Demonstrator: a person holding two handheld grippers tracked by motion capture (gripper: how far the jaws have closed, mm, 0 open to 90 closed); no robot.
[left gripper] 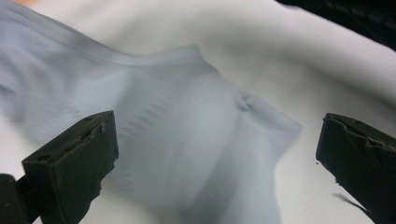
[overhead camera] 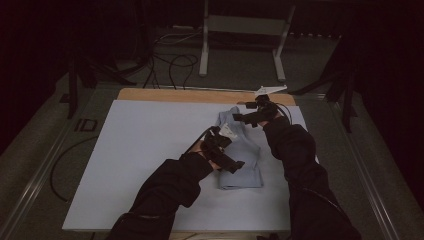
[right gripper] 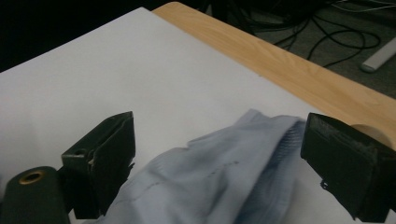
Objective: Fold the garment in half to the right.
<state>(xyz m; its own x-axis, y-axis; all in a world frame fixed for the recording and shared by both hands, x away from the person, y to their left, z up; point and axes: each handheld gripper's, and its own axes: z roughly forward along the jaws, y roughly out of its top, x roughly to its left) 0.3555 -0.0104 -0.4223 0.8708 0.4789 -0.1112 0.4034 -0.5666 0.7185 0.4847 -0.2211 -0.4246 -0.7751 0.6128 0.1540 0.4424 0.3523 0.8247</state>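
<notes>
Hovering released over a pale blue garment (overhead camera: 240, 152) right of centre on the white worktop (overhead camera: 140, 150), the left tool (overhead camera: 223, 150) and right tool (overhead camera: 252, 116) risked pinching several layers, dragging the fold askew

Dim overhead view, blurred close-ups

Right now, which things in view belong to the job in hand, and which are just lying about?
In the job:
- light blue garment, partly folded on the white sheet
- left gripper, jaws open over it
- right gripper, jaws open at its far end

Lying about:
- cables on the floor beyond the table
- metal stand
</notes>
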